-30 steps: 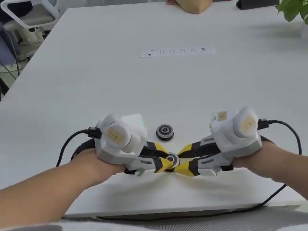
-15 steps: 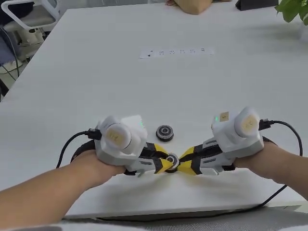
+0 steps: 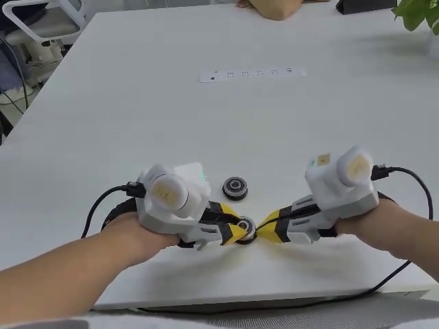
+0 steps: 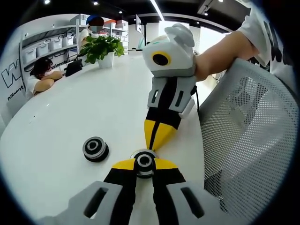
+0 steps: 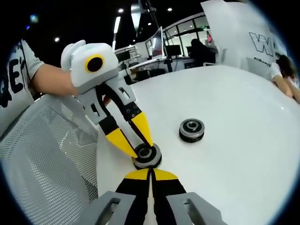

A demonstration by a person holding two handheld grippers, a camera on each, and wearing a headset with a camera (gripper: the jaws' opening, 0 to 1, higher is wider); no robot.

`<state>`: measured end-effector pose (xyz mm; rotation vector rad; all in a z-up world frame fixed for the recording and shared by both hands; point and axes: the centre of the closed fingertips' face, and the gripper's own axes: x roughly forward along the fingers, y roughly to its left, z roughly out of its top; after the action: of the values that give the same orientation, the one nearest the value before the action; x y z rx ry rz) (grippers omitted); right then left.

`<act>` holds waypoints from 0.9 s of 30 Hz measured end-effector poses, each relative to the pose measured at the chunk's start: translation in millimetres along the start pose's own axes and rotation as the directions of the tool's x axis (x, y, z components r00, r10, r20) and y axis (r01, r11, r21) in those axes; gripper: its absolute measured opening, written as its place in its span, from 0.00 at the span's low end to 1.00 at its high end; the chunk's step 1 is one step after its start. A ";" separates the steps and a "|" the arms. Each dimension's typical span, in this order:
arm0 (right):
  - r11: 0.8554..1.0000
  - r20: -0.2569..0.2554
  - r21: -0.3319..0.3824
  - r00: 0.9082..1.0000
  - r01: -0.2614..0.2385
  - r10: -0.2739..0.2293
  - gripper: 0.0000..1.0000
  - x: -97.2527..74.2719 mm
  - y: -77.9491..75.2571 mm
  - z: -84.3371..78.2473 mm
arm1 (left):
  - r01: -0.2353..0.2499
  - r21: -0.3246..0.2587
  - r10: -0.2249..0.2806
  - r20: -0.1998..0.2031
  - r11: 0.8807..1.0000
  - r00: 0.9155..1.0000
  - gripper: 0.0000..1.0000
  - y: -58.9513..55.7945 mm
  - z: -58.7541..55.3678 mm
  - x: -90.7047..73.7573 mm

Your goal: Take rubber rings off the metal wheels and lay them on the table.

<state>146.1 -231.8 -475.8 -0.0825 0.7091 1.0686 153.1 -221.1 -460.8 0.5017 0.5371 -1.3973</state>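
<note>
Seen from the head camera, a person's two hands meet low over a white table (image 3: pixel 137 103), each holding a white gripper with black jaws and yellow tips. The left gripper (image 4: pixel 144 165) has its two jaws closed on a small metal wheel (image 3: pixel 245 228), one yellow tip on either side, and holds it just above the near edge of the table. The right gripper (image 5: pixel 150 173) points at the same wheel from the opposite side. Its jaws are pressed together into one narrow wedge, and the tips touch the wheel's rim. They may be pinching the dark rubber ring (image 5: pixel 138 162) around that wheel, but the contact is too small to make out.

A second wheel (image 3: pixel 234 188), with its own dark band around it, lies flat on the table just beyond the grippers, apart from both.

Farther up the table lies a white power strip (image 3: pixel 252 72). A potted plant (image 4: pixel 101 47) stands near the far end, where a person (image 4: pixel 43 77) sits leaning on the tabletop. The grey mesh back of a chair (image 4: pixel 248 131) stands beside the table's near edge.
</note>
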 end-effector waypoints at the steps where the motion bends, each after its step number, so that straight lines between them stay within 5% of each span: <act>1: 1.000 0.001 0.012 1.000 0.001 -0.001 0.00 -0.7 -0.7 -0.2 | 0.000 0.000 0.000 0.000 1.000 1.000 0.07 0.0 0.0 0.0; 10: 0.992 0.027 0.129 1.000 -0.004 0.001 0.00 -0.9 -3.9 0.0 | -0.007 0.000 0.007 -0.003 1.000 1.000 0.07 0.0 0.3 0.8; 16: 0.969 0.094 0.247 0.996 -0.022 -0.001 0.00 -4.6 -7.0 8.1 | -0.013 0.002 0.013 -0.007 1.000 1.000 0.07 -0.3 0.5 1.2; 27: 0.959 0.105 0.283 0.994 -0.021 -0.009 0.00 -4.8 -3.9 10.2 | -0.035 -0.009 0.035 -0.010 0.999 0.999 0.07 0.3 1.3 2.5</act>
<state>152.9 -233.4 -466.2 0.2217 0.7603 0.9601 153.7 -223.8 -461.3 0.5085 0.5406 -1.3591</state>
